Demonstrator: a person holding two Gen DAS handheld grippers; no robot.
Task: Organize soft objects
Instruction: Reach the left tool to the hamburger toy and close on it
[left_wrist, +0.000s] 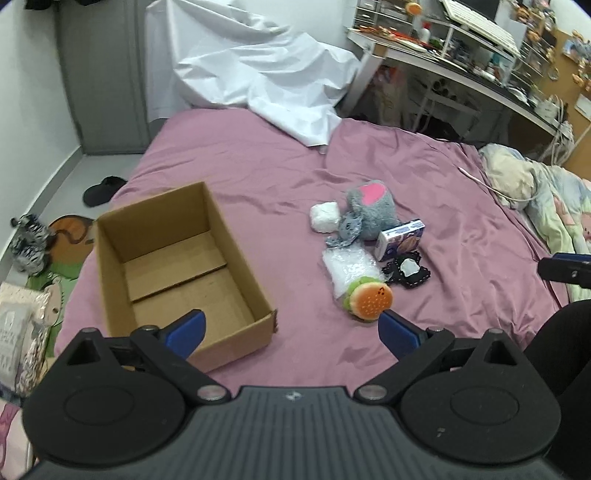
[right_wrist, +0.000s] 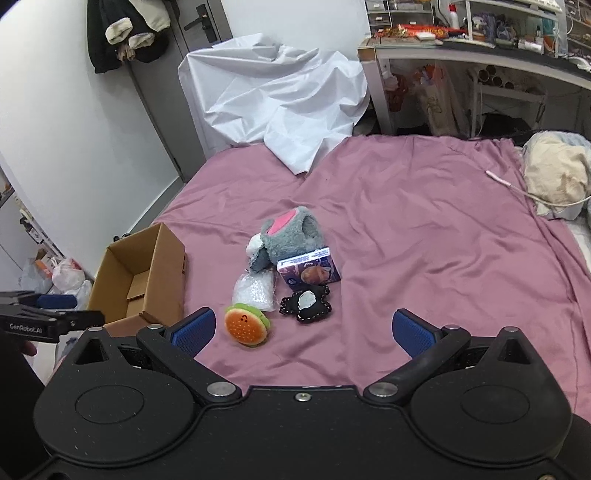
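Observation:
An open empty cardboard box (left_wrist: 177, 273) sits on the pink bed, also at the left in the right wrist view (right_wrist: 144, 273). To its right lies a pile: a burger plush (left_wrist: 369, 297) (right_wrist: 246, 325), a clear plastic bag (left_wrist: 349, 267) (right_wrist: 255, 290), a grey and pink plush (left_wrist: 369, 210) (right_wrist: 291, 234), a white soft ball (left_wrist: 324, 217), a tissue pack (left_wrist: 400, 239) (right_wrist: 309, 271) and a black pouch (left_wrist: 406, 271) (right_wrist: 306, 304). My left gripper (left_wrist: 291, 328) is open above the bed between box and burger. My right gripper (right_wrist: 303, 328) is open, near the burger and pouch.
A crumpled white sheet (left_wrist: 266, 74) covers the far end of the bed. A cluttered desk (left_wrist: 461, 62) stands at the back right. Bedding (left_wrist: 535, 195) and a cable (right_wrist: 517, 188) lie at the right. Bags and toys (left_wrist: 29, 240) are on the floor at the left.

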